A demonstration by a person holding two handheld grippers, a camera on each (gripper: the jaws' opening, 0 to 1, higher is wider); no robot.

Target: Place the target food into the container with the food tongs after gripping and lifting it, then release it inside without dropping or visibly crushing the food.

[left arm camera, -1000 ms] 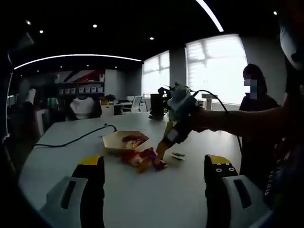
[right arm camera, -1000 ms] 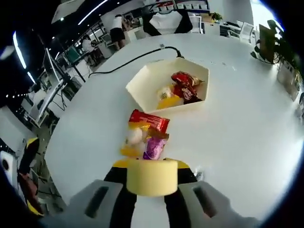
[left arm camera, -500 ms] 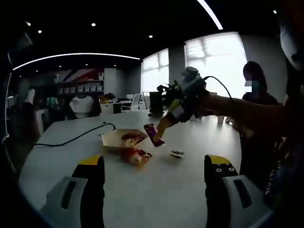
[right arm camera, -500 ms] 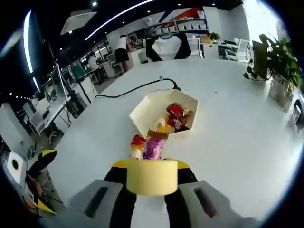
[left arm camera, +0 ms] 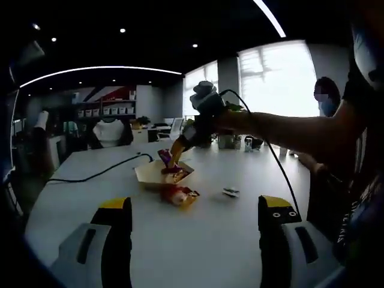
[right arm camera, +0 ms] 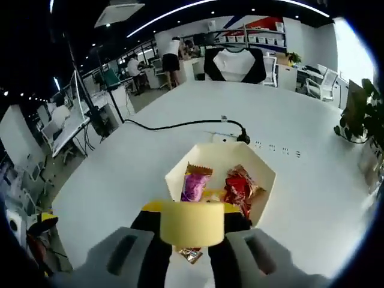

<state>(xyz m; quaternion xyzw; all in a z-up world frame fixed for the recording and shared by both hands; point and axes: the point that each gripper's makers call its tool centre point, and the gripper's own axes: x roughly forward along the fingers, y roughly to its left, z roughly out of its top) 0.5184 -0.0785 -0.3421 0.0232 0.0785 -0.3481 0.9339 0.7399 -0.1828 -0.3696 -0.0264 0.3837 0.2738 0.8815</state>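
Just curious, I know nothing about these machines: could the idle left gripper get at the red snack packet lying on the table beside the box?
Probably yes. The left gripper stands open, with bare white table between it and the red snack packet; nothing blocks the way.

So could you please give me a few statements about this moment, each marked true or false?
1. The right gripper holds a purple packet over the tray. True.
2. The tray is empty. False: a red packet and a yellow one already lie in it.
3. The left gripper grips a snack. False: its jaws stand open with nothing between them.
4. A black cable runs across the table to the tray's far side. True.
5. A red and yellow packet lies on the table beside the tray. True.
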